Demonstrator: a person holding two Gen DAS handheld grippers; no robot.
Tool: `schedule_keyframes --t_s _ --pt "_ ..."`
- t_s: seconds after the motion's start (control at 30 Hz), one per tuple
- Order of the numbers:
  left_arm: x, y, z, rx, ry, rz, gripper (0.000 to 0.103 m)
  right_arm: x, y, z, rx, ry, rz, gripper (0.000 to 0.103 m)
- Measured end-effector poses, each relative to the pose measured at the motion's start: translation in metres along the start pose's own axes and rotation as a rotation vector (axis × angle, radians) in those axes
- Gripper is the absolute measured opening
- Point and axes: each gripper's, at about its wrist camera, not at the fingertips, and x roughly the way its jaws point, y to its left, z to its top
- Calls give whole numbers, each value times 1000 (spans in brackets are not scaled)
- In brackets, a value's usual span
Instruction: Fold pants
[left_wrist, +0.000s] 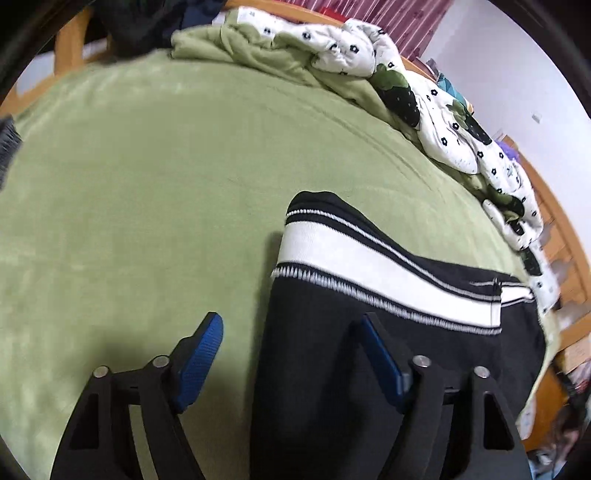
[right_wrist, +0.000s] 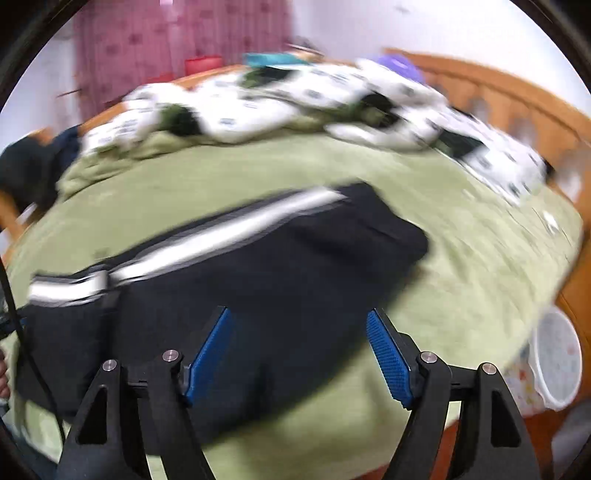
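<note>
My black knit pants with the broad white side stripe (left_wrist: 369, 317) lie folded into a thick, compact bundle on the green fleece blanket (left_wrist: 147, 221) that covers the bed. In my left wrist view the bundle runs from just ahead of my fingers off to the right, its stripe sloping down toward the right edge; that stripe marks the long axis, so the bundle lies crosswise to the way I am pointing, not along it.

My left gripper (left_wrist: 291, 358) is spread, nothing between the blue pads. The left pad hangs over bare blanket and the right pad over black cloth, so the bundle's near left edge passes right between my fingers. I cannot tell whether either tip touches the fabric.

My right gripper (right_wrist: 299, 354) is spread too and holds nothing. The right wrist view is heavily blurred, but it shows the same pants (right_wrist: 240, 266) stretching from ahead of my fingers up and to the left, with the rounded right end of the bundle ahead of the fingers. The left pad is over black cloth, the right pad over green.

So each gripper sits near its own end of the bundle, left at the left edge, right toward the right end. I judge the left is better placed, straddling an edge. If another fold is wanted, it should go across the stripe, bringing one end over the other. A crumpled white floral quilt (left_wrist: 443, 122) lies along the far side of the bed, well apart.
</note>
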Motion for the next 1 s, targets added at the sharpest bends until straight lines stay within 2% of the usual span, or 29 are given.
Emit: schedule_keyframes --t_s 0.1,0.2,0.27,0.3,0.37,0.4,0.43,0.47,0.5,0.6,0.67,0.8,0.9,1.0 --pt "25 4 8 -6 60 -25 67 33 -37 -3 146 50 88 74" --pt "33 5 14 -6 69 -69 62 65 -51 -2 242 65 182 74" --pt "36 6 18 -13 76 -100 56 84 -52 0 290 49 228 75" --pt "39 7 20 -20 82 -108 55 93 -54 3 315 33 233 75" --pt "44 8 24 -36 95 -141 46 103 -55 13 353 -8 236 75" --pt "45 9 25 -42 97 -145 44 107 -53 19 368 -9 233 63" --pt "46 8 25 -43 97 -154 36 110 -53 23 374 5 233 51" --pt "43 6 24 -37 91 -171 30 113 -51 28 378 15 234 34" --pt "39 6 23 -38 80 -173 28 110 -49 32 379 8 240 23" --pt "25 3 24 -57 53 -197 23 80 -27 44 313 -69 213 15" --pt "14 3 27 -63 33 -220 21 56 -10 54 268 -119 210 14" --pt "-15 6 35 -80 -3 -279 20 11 25 78 230 -188 257 13" --pt "-36 16 43 -106 -11 -309 20 -24 56 92 193 -233 323 13" --pt "-66 36 52 -99 -66 -226 20 -46 88 97 147 -249 413 13"
